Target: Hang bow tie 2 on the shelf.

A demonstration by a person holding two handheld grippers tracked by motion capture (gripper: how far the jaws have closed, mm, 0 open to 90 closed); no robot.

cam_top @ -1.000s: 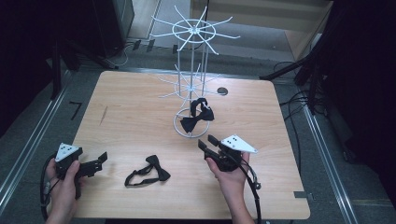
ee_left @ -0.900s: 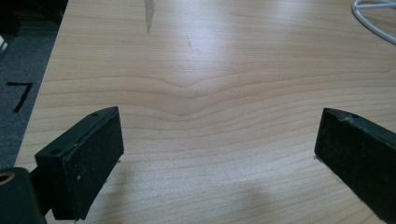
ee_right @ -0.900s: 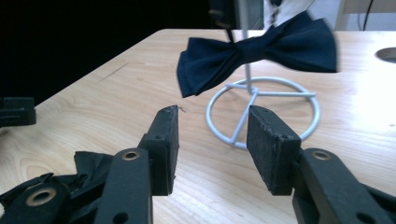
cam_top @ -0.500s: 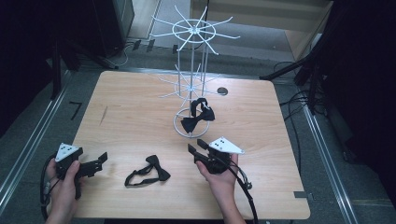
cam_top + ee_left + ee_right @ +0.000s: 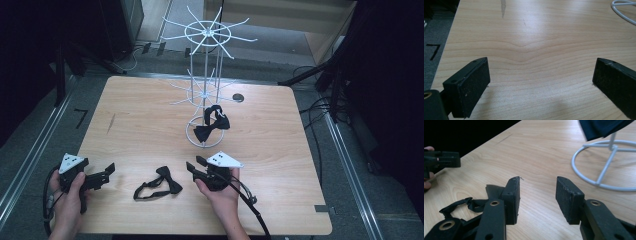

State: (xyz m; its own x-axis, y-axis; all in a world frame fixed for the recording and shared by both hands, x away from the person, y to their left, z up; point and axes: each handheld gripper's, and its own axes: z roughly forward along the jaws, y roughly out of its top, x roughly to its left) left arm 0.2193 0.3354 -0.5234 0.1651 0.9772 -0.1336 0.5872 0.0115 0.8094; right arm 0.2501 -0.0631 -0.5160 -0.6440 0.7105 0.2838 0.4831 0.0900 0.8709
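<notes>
The black fabric bow tie [image 5: 159, 182] with its looped strap is lying flat on the pale wooden table [image 5: 145, 125] near the front edge, between the two hands, and the right gripper [image 5: 195, 165] is sitting just beside it with its jaws half apart and nothing between them. To pick it up well, that gripper should be coming in low over the knot, pads straddling the thick middle rather than the thin strap. The left gripper [image 5: 109, 170] is resting wide open and empty, while another black bow tie [image 5: 212, 122] is hanging on the white wire rack [image 5: 205, 75].
</notes>
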